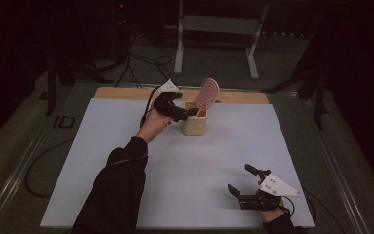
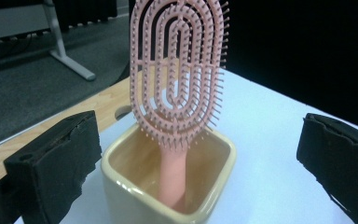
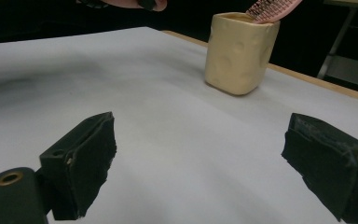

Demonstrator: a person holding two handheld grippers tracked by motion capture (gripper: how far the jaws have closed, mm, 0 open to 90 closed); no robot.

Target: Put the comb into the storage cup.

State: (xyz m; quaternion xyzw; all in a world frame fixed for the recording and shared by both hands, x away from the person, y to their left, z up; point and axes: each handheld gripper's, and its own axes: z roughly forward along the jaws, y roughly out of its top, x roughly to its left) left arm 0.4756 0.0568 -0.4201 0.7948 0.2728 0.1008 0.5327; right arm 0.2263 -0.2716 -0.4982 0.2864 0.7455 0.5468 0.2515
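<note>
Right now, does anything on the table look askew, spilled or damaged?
Nothing is spilled or broken. The pink hairbrush stands handle-down in the cream square cup, leaning against the rim rather than upright. That is the only tilt.

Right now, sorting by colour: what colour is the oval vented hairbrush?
Pink hairbrush, clearest in the left gripper view.

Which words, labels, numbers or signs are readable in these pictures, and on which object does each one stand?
"ID": dark letters on the grey floor mat left of the table in the high view; the reading is uncertain, as the picture is dim.
There is no readable text on the pink hairbrush, the cream cup, the left gripper or the right gripper.
</note>
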